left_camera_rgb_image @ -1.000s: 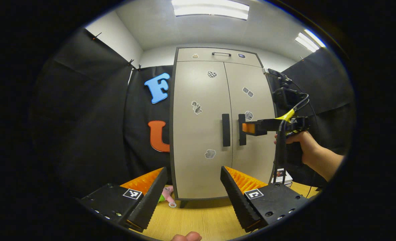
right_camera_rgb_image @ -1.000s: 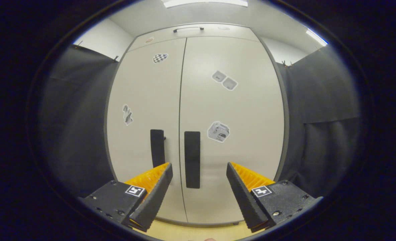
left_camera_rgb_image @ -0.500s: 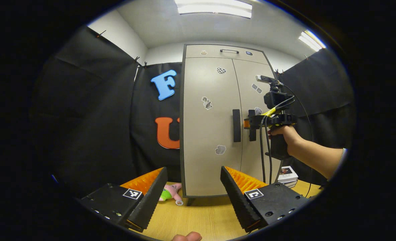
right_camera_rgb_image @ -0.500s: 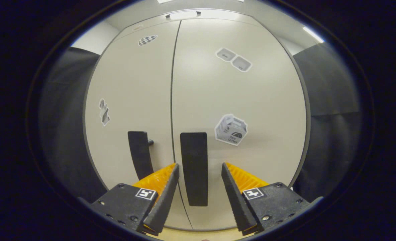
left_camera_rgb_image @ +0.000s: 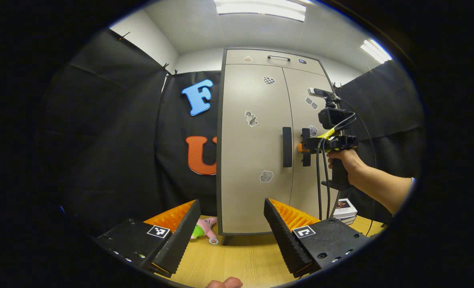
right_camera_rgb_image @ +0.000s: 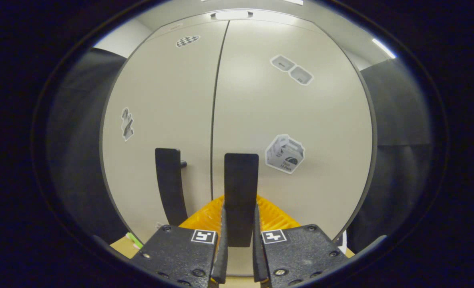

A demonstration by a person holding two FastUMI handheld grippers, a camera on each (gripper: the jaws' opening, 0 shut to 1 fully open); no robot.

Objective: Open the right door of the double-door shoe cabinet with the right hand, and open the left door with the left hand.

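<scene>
The shoe cabinet (left_camera_rgb_image: 257, 160) is seen standing upright on a wooden surface, tall and pale beige with a dark frame. Its left door (left_camera_rgb_image: 251, 100) and right door (right_camera_rgb_image: 301, 120) are both shut, meeting at a thin central seam. A black vertical left handle (right_camera_rgb_image: 169, 184) and right handle (right_camera_rgb_image: 241, 188) are mounted either side of that seam. Small stickers are scattered over both doors.
</scene>
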